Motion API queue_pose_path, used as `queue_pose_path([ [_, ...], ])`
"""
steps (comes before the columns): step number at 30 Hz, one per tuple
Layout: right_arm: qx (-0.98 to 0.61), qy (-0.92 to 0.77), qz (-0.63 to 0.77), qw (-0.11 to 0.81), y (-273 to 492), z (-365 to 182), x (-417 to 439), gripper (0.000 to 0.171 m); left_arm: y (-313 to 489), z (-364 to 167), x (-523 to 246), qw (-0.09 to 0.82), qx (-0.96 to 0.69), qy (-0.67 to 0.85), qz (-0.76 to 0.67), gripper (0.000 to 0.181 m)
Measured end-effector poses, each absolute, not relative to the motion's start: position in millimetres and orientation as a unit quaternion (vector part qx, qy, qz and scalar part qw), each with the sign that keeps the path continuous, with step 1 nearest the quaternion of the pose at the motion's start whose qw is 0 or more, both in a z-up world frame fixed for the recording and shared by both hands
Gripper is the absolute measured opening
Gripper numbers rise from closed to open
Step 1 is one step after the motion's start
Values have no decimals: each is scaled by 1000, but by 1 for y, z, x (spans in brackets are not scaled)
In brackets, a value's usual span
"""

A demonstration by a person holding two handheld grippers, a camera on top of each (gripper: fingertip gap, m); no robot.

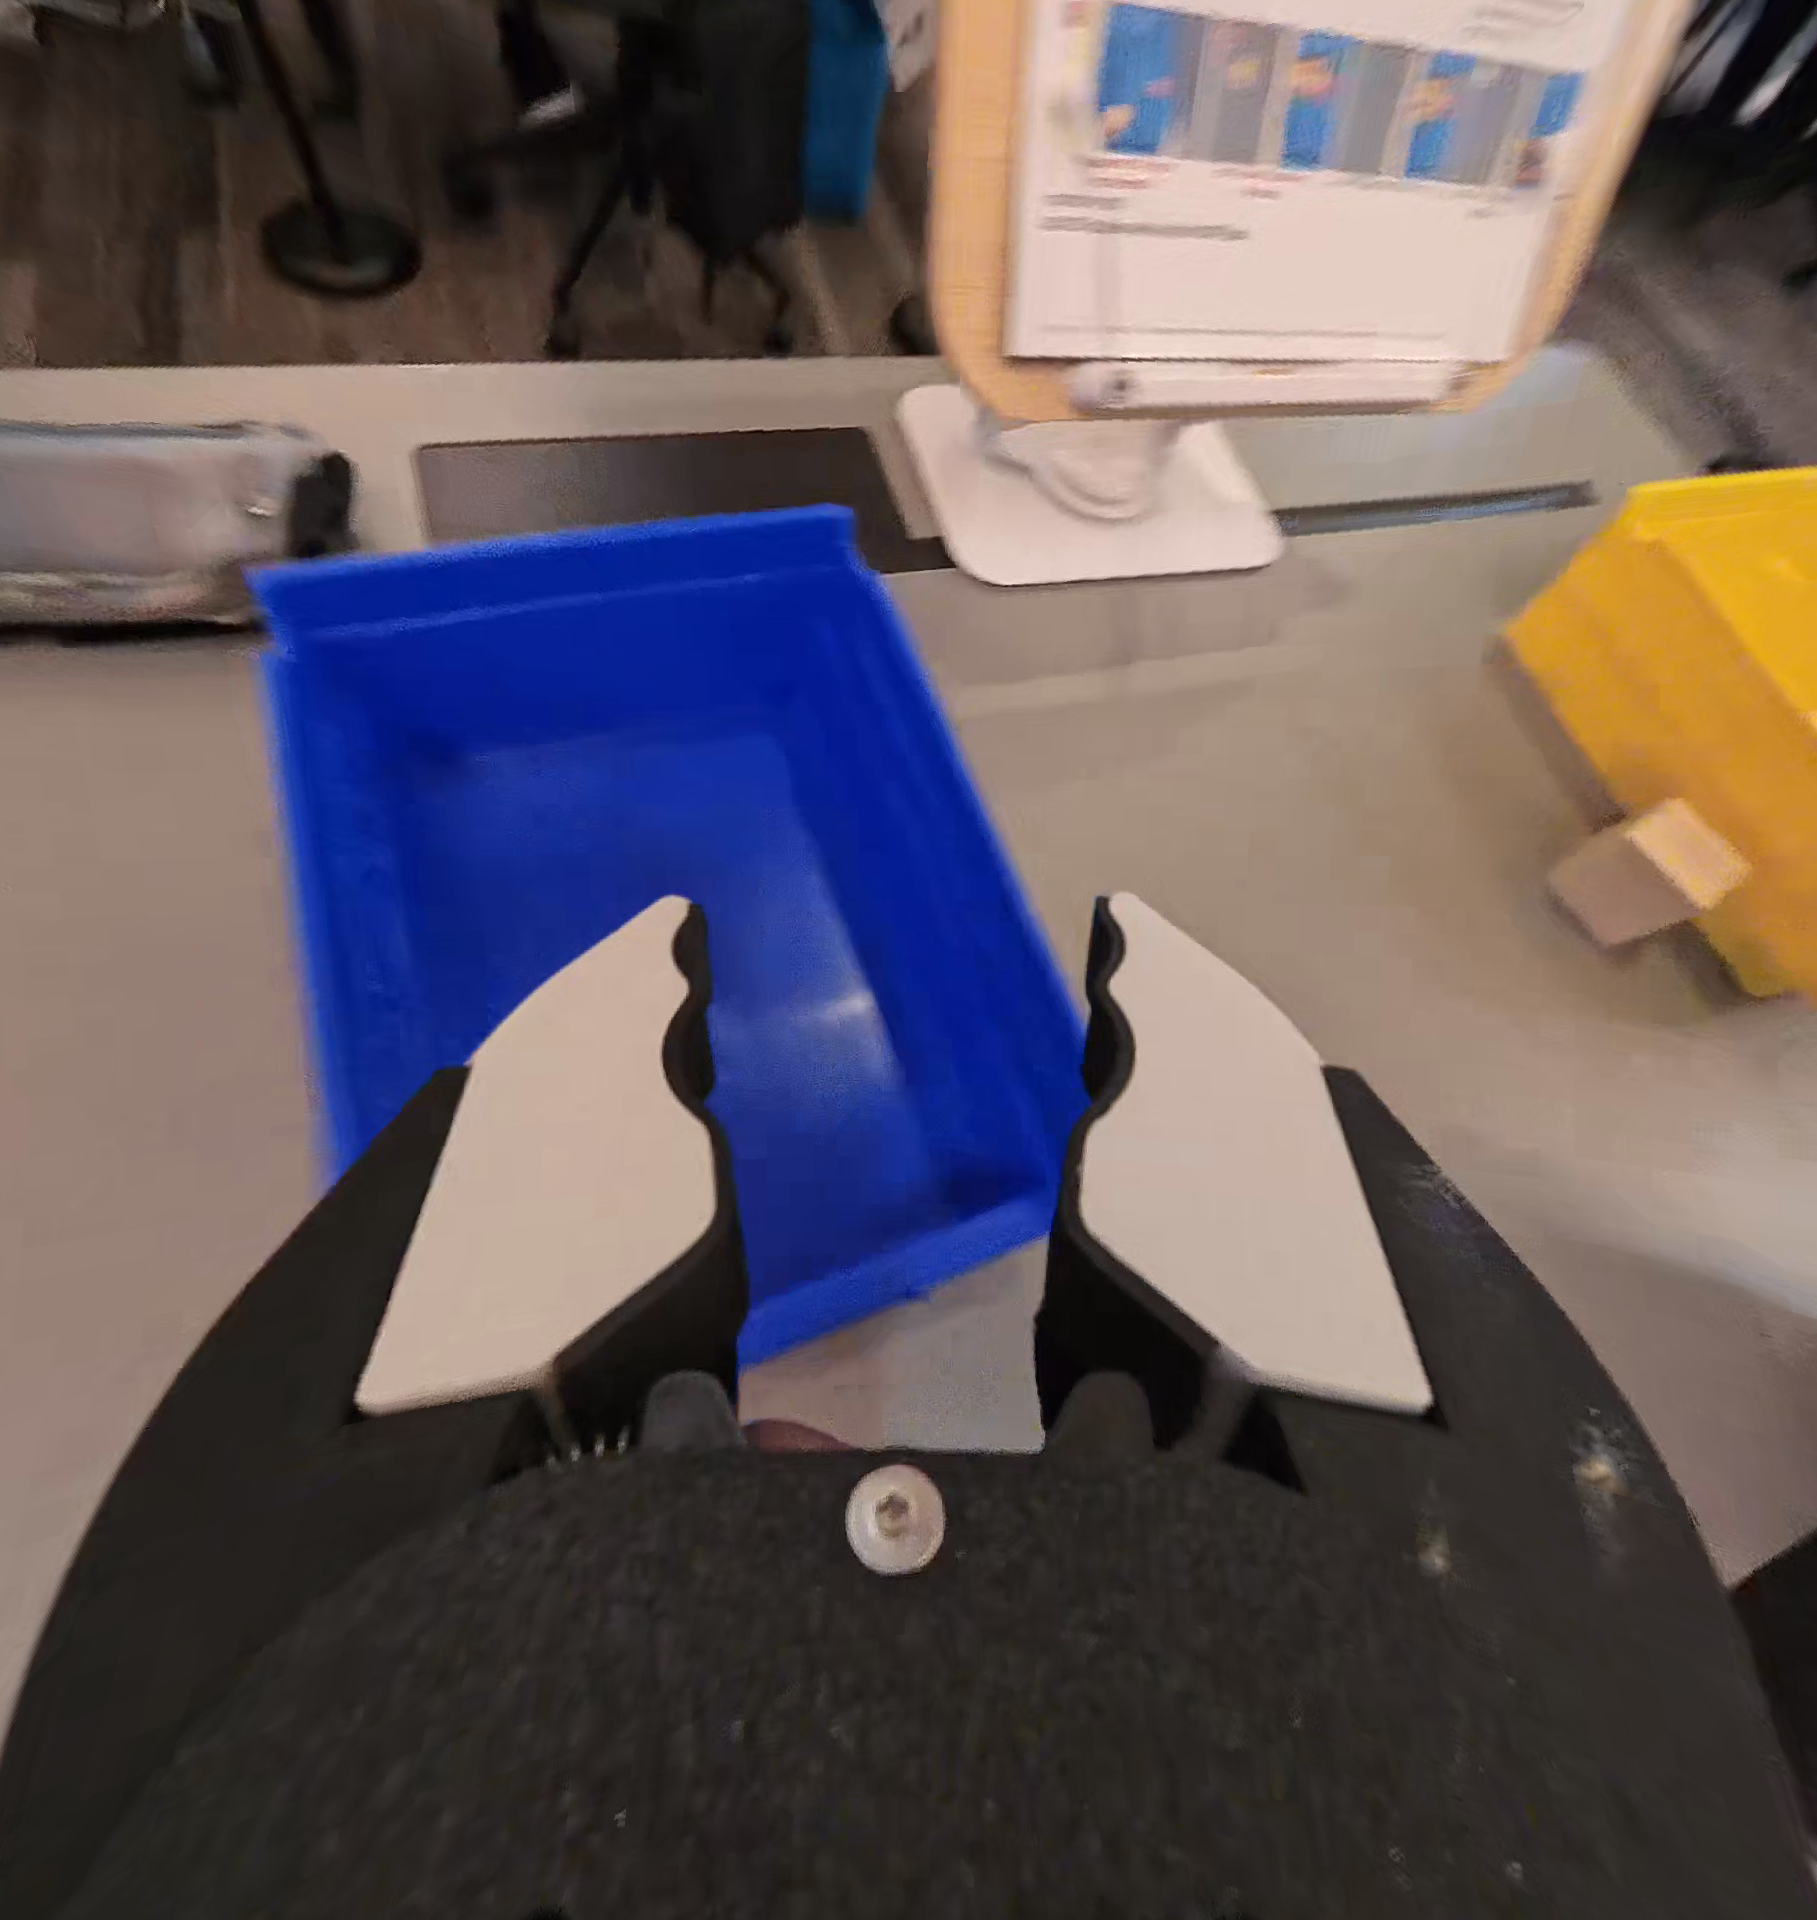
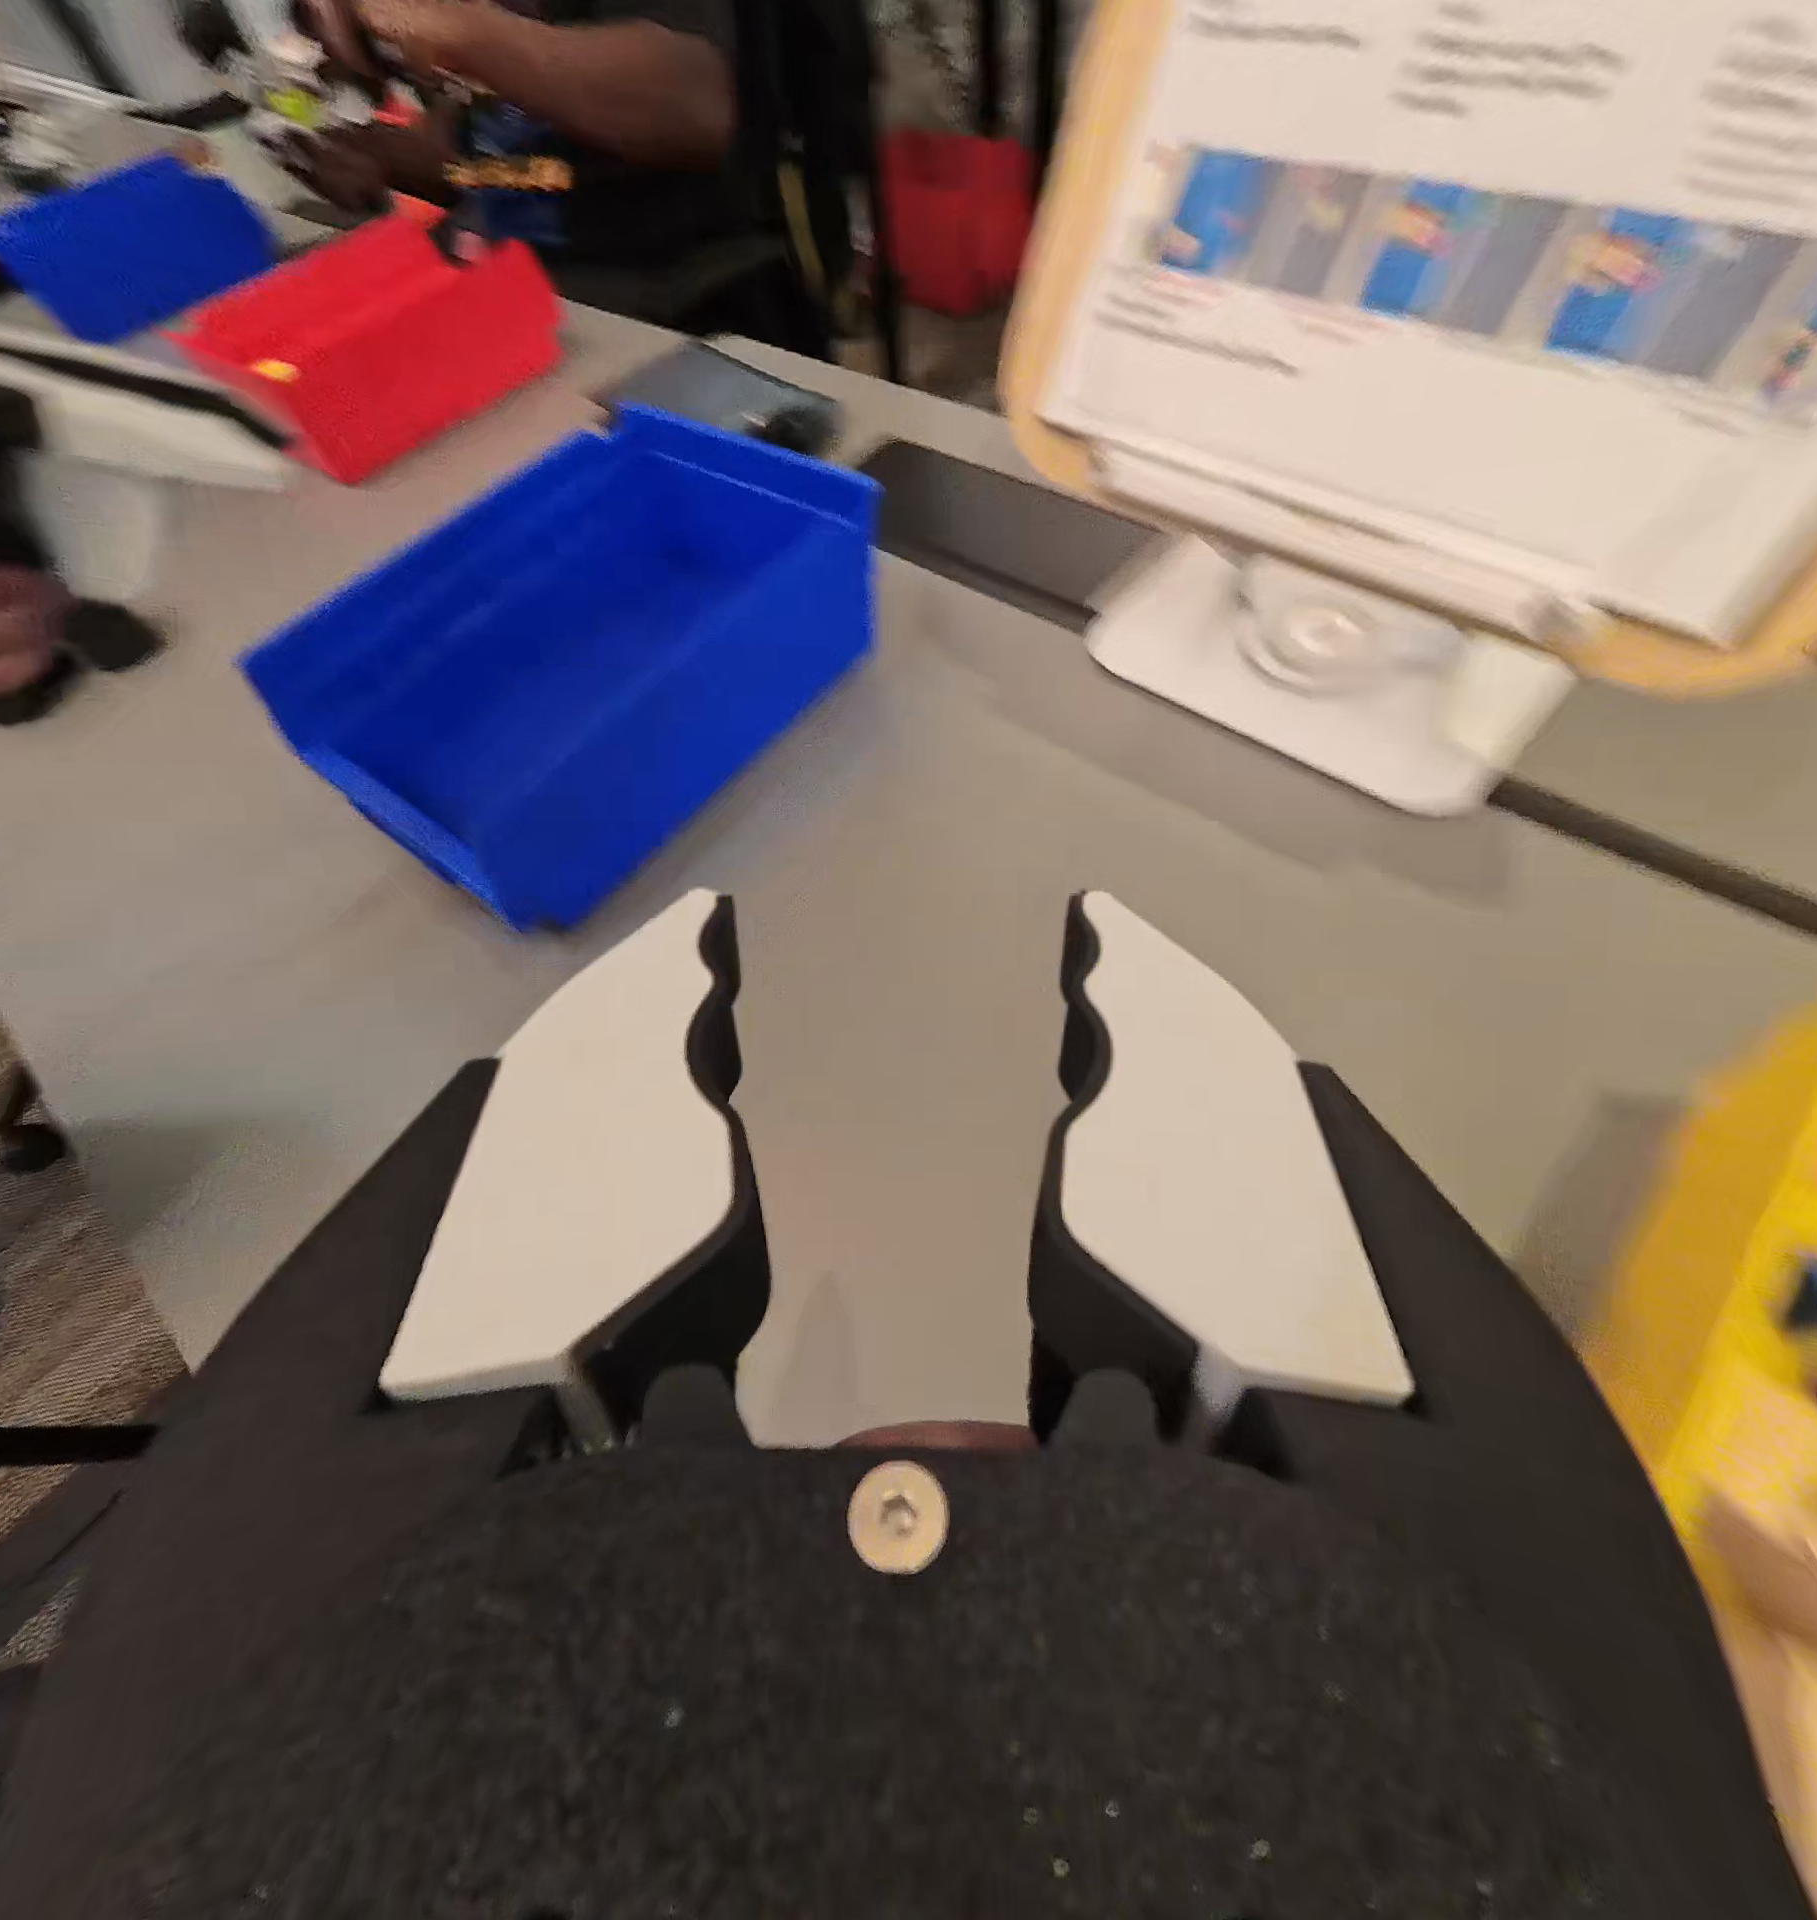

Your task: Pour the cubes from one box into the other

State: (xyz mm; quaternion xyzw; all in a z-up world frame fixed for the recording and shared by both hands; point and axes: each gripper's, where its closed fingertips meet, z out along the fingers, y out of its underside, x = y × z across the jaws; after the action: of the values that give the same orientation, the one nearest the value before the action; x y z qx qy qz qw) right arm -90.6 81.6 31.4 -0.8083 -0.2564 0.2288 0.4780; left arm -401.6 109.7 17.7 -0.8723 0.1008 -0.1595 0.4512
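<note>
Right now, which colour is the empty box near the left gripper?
Blue: the empty box shows best in the left wrist view.

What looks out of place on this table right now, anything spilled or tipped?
One wooden cube lies on the grey table against the yellow box, outside either box. The blue box sits upright and looks empty. Both grippers, left and right, are open and hold nothing.
</note>
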Motion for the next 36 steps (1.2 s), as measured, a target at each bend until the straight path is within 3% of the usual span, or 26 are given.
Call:
queue_pose_path([
  [4,-847,-201,149,468,44,-6,13,60,29,-32,-330,494,-847,52,-189,67],
  [8,-826,-112,94,544,8,-31,91,67,-38,-90,-293,530,-838,52,-120,63],
  [11,-816,-103,52,567,-10,-59,117,82,-57,-91,-283,540,-831,60,-118,70],
  [15,-827,-114,18,551,-31,-96,128,79,-54,-88,-289,544,-827,53,-135,70],
  [19,-845,-124,77,514,-26,-81,100,78,-52,-95,-291,527,-834,46,-153,67],
  [26,-920,-204,127,311,49,-84,13,81,-45,-102,-280,516,-838,71,-160,64],
  [36,-968,-205,-97,106,125,-133,30,74,-50,-99,-269,517,-832,101,-173,61],
])
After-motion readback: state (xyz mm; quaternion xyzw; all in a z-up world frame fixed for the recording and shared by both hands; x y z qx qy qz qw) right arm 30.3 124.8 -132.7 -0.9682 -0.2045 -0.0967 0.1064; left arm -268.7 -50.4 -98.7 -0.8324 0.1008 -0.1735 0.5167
